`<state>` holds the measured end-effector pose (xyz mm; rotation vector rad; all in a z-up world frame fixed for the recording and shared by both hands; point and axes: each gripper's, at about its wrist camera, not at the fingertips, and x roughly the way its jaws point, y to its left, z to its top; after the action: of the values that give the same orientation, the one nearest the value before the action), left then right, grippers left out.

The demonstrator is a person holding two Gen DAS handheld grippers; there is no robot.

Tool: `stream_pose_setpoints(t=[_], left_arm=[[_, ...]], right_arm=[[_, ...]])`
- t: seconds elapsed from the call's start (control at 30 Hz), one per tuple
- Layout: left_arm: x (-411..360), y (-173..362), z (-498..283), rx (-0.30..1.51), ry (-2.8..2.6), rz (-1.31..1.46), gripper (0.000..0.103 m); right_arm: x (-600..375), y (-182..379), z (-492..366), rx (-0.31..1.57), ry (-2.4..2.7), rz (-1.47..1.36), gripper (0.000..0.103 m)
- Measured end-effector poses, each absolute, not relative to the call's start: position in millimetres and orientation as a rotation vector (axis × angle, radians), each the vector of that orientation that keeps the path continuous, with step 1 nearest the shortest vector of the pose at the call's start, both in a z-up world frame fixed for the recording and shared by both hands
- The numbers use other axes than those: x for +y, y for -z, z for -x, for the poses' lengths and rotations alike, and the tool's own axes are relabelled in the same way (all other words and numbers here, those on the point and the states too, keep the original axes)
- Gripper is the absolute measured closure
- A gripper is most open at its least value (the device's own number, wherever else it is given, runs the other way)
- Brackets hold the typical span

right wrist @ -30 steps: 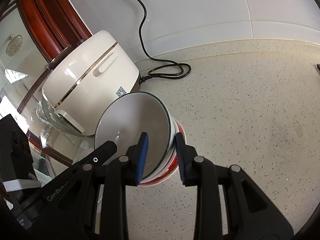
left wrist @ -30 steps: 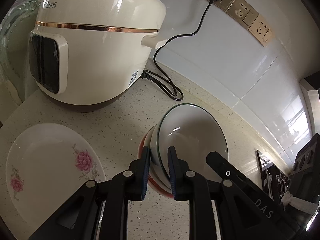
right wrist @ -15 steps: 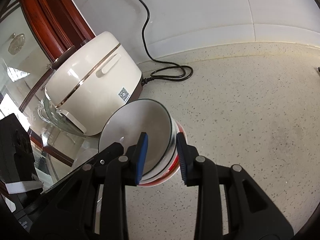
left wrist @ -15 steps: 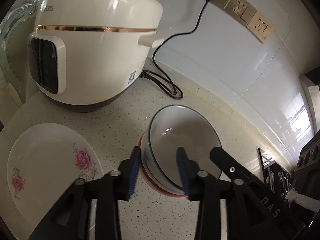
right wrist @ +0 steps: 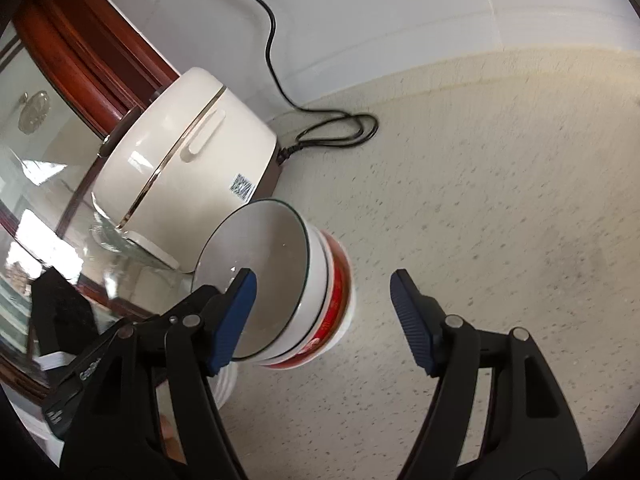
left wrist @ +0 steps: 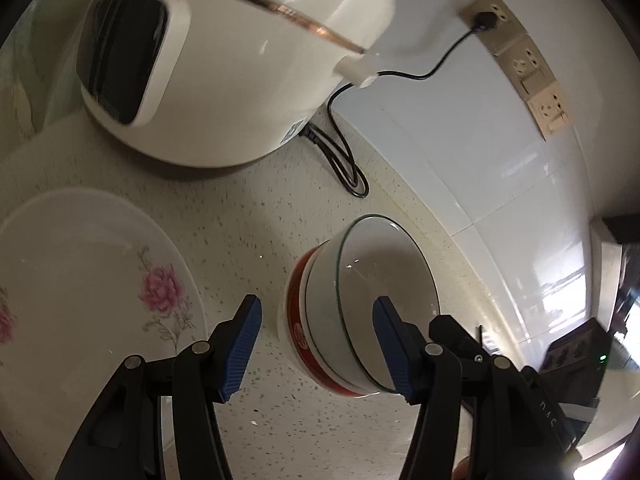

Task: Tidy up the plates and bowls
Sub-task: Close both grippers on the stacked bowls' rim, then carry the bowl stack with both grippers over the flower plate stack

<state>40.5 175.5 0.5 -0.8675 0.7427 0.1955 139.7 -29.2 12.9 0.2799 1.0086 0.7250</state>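
Porcelain bowls [left wrist: 360, 312] sit nested on the speckled counter [left wrist: 256, 240], a green-rimmed white one on top of a red-banded one, just in front of the rice cooker [left wrist: 224, 60]. Through the left wrist camera I see my left hand-held gripper [left wrist: 316, 344] with its blue pads spread wide, one pad outside the stack and the other over the top bowl's hollow, gripping nothing. A flowered plate [left wrist: 92, 280] lies to the left of the bowl stack, also in front of the rice cooker. I judge the stacking done, so the clean move is to draw both tools straight back without brushing the rim, since a nudge could tip the stack.

From the right wrist camera, my right hand-held gripper [right wrist: 322, 308] is likewise parted and empty, its left pad overlapping the upper bowl's rim [right wrist: 256, 280] in view; I cannot tell whether it touches. The stack stands beside the rice cooker's [right wrist: 188, 152] base. The black power cord [right wrist: 332, 132] loops on the counter behind the cooker, well apart from the bowls. The other tool's black body crowds the lower left, so I would retreat one at a time.
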Motion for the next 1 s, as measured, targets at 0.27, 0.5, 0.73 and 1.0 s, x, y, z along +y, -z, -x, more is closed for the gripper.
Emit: stream_pose_setpoints(t=[0.27, 0.5, 0.73, 1.0], left_arm=[[178, 12, -51, 0.793, -0.183, 0.924, 0.044], [171, 22, -61, 0.829, -0.168, 0.927, 0.044], [169, 26, -65, 0.838, -0.164, 0.924, 0.046], [161, 22, -68, 0.86, -0.212, 0.84, 0.059]], right_arm=[[-26, 6, -151, 1.107, -0.778, -0.35, 0.031], [-29, 21, -155, 1.154, -0.796, -0.394, 0.031], [-31, 23, -155, 1.152, -0.856, -0.437, 0.05], [-34, 24, -155, 1.148, -0.864, -0.457, 0.053]])
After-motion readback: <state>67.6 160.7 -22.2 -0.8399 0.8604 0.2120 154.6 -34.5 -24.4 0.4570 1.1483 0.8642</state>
